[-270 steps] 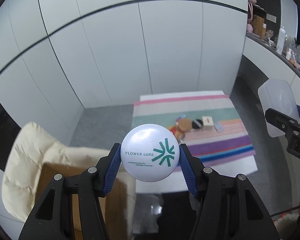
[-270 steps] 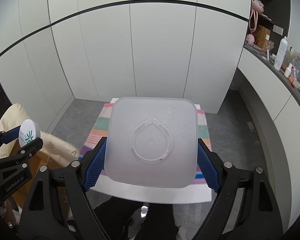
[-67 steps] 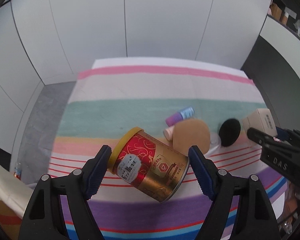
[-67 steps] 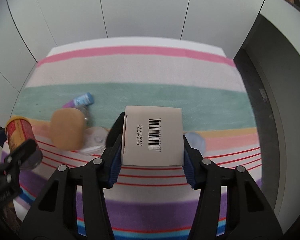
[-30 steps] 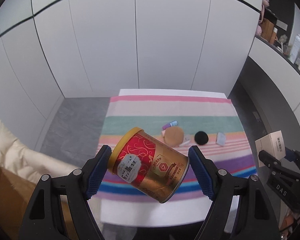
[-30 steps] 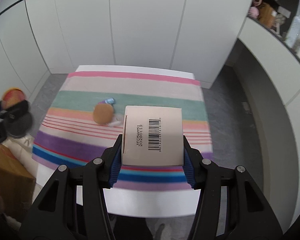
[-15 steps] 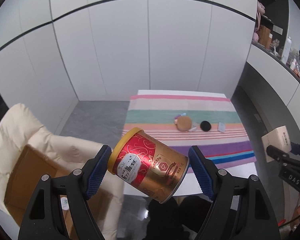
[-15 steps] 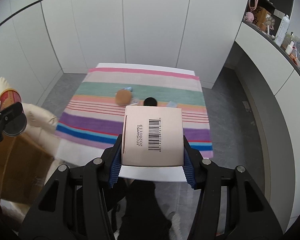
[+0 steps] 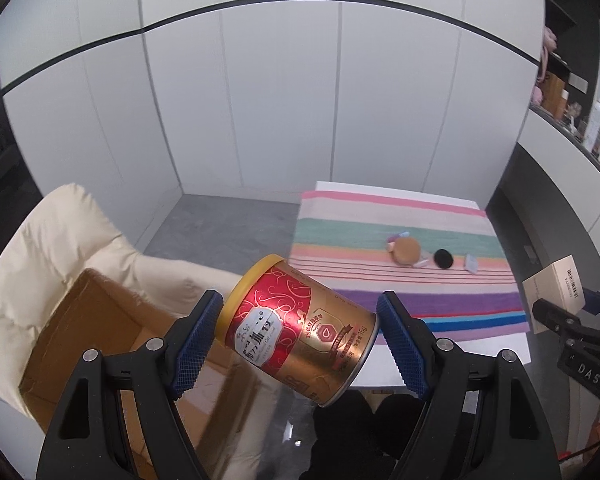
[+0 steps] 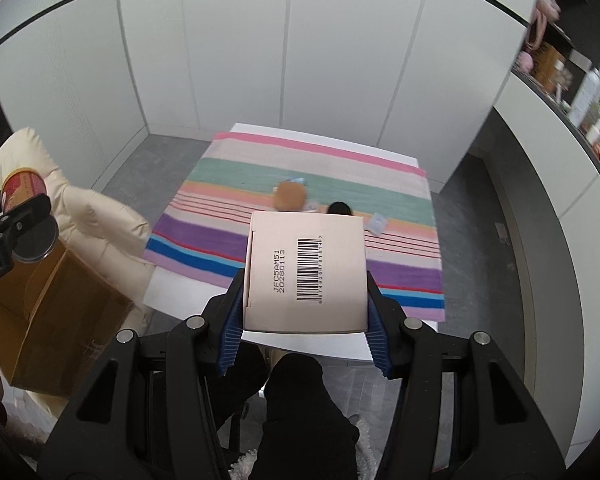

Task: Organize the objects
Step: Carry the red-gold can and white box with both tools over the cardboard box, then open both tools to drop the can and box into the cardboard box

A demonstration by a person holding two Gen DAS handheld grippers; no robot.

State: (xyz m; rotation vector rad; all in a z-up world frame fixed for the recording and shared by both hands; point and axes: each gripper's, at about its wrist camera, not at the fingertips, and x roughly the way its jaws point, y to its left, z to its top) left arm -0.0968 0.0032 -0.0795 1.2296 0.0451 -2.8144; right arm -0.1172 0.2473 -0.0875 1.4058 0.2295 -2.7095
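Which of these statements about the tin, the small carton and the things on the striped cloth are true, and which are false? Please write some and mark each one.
1. The left gripper holds a red and gold tin with a yellow lid. True.
2. The right gripper is empty. False: it is closed on a pale carton with a barcode.
3. The tin stands upright between the pads. False: it is tilted, with the lid up and to the left.
4. A round tan sponge and a black round puff lie on the striped cloth. True.
5. An open cardboard box rests on the cream cushion. True.
6. The tin lies inside the cardboard box. False: it is in the gripper, above the box.
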